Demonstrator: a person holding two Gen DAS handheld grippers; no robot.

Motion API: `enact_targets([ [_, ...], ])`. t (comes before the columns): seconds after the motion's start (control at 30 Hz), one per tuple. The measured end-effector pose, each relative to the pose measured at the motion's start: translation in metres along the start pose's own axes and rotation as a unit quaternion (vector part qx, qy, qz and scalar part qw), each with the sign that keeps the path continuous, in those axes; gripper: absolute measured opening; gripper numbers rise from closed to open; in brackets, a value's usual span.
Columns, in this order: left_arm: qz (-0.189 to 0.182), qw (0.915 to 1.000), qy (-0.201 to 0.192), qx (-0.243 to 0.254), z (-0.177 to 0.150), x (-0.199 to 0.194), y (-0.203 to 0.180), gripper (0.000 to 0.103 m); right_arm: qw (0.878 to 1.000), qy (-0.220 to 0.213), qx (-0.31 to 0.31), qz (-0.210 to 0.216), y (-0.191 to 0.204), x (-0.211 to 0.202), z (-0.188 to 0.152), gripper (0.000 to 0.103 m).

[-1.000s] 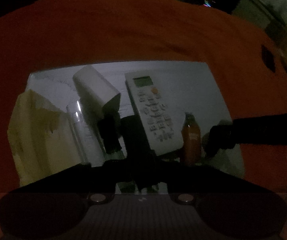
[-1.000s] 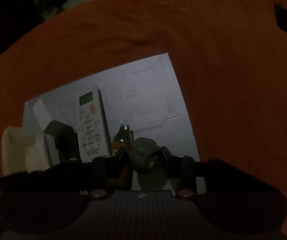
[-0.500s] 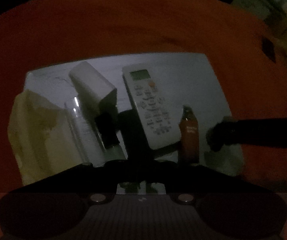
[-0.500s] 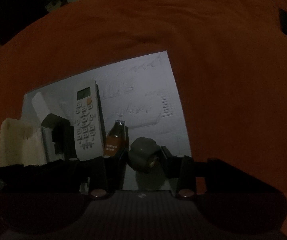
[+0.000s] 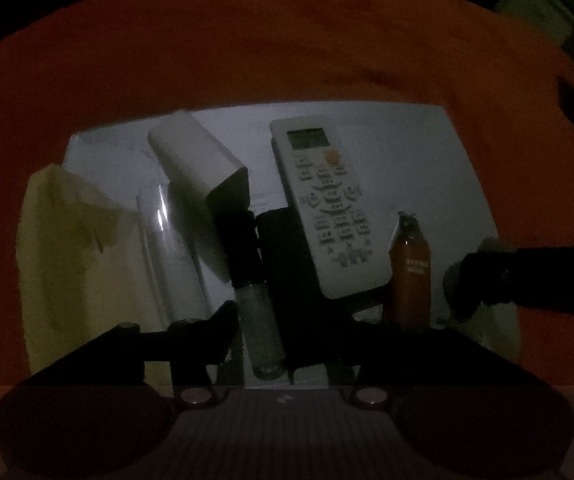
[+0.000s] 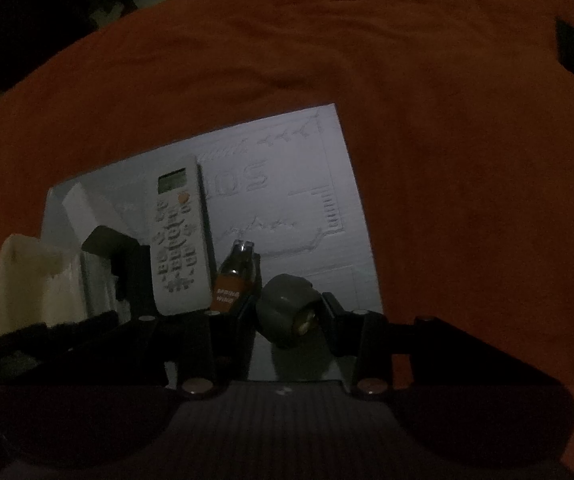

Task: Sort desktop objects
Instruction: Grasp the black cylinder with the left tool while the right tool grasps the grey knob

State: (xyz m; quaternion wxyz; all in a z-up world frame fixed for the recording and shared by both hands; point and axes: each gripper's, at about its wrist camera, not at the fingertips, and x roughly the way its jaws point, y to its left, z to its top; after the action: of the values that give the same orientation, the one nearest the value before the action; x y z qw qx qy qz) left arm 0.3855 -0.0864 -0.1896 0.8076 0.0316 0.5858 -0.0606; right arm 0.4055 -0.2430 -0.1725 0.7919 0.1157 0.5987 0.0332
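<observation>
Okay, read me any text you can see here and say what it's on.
"SPRING WIND", roughly, small and dim: bottle label.
"SOS", embossed, seen upside down: white board.
Remote screen and button labels: too blurred to read.
Other embossed marks on the board: unreadable.

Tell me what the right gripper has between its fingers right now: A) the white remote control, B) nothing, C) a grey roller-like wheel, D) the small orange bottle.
C. In the right wrist view the right gripper is closed on a grey wheel, while the small orange bottle and the white remote control lie apart on the white sheet.
</observation>
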Motion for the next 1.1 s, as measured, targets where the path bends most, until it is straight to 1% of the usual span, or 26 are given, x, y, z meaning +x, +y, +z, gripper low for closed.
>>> enact_targets([
  [0.07, -0.005, 0.9999, 0.0, 0.011, 0.0, -0.003, 0.004, 0.041, 1.0, 0.003, -0.003, 0.002, -0.001, -0.003, 0.0, 0.039],
  [0.13, -0.017, 0.9998, 0.001, 0.012, 0.001, -0.007, 0.01, 0.038, 1.0, 0.003, -0.005, 0.003, -0.002, -0.004, -0.001, 0.038],
  [0.17, -0.023, 0.9996, 0.002, 0.015, 0.002, -0.01, 0.013, 0.032, 1.0, 0.003, -0.006, 0.003, -0.002, -0.006, 0.0, 0.038],
  [0.2, -0.031, 0.9993, 0.001, 0.023, 0.003, -0.013, 0.014, 0.015, 1.0, 0.002, -0.007, 0.003, -0.002, -0.008, 0.0, 0.038],
  [0.27, -0.036, 0.9986, 0.001, 0.039, 0.005, -0.017, 0.014, 0.014, 1.0, 0.0, -0.006, 0.003, -0.003, -0.01, 0.001, 0.038],
  [0.33, -0.036, 0.9983, -0.001, 0.045, 0.006, -0.017, 0.016, 0.014, 1.0, -0.003, -0.007, 0.003, -0.004, -0.01, 0.001, 0.038],
  [0.4, -0.035, 0.9988, 0.008, 0.033, 0.004, -0.012, 0.018, 0.014, 1.0, -0.001, -0.006, 0.0, -0.005, -0.008, -0.001, 0.038],
  [0.47, -0.035, 0.9989, 0.008, 0.028, 0.003, -0.01, 0.019, 0.015, 1.0, 0.002, -0.006, -0.004, -0.004, -0.004, -0.003, 0.038],
  [0.53, -0.032, 0.9991, 0.01, 0.026, 0.005, -0.01, 0.018, 0.019, 1.0, -0.003, -0.013, -0.009, -0.002, -0.006, -0.003, 0.038],
  [0.6, -0.033, 0.9992, 0.012, 0.018, 0.008, -0.008, 0.019, 0.035, 1.0, -0.002, -0.013, -0.007, -0.001, -0.006, -0.001, 0.038],
  [0.73, -0.04, 0.999, 0.016, 0.011, 0.01, -0.008, 0.017, 0.042, 1.0, 0.002, 0.002, -0.004, -0.004, -0.001, 0.0, 0.04],
  [0.8, -0.043, 0.9988, 0.019, 0.012, 0.01, -0.007, 0.016, 0.047, 1.0, 0.01, 0.006, -0.002, -0.007, 0.002, -0.001, 0.041],
  [0.87, -0.045, 0.9987, 0.023, 0.013, 0.01, -0.003, 0.015, 0.049, 1.0, 0.017, 0.013, 0.003, -0.01, 0.004, 0.001, 0.041],
  [1.03, -0.049, 0.9982, 0.031, 0.016, 0.009, 0.006, 0.013, 0.05, 1.0, 0.024, 0.017, 0.001, -0.008, 0.011, 0.005, 0.043],
  [1.07, -0.05, 0.9981, 0.033, 0.017, 0.009, 0.008, 0.013, 0.048, 1.0, 0.024, 0.015, 0.0, -0.007, 0.013, 0.005, 0.043],
  [1.1, -0.051, 0.998, 0.034, 0.018, 0.009, 0.009, 0.012, 0.04, 1.0, 0.024, 0.013, -0.001, -0.006, 0.013, 0.004, 0.042],
])
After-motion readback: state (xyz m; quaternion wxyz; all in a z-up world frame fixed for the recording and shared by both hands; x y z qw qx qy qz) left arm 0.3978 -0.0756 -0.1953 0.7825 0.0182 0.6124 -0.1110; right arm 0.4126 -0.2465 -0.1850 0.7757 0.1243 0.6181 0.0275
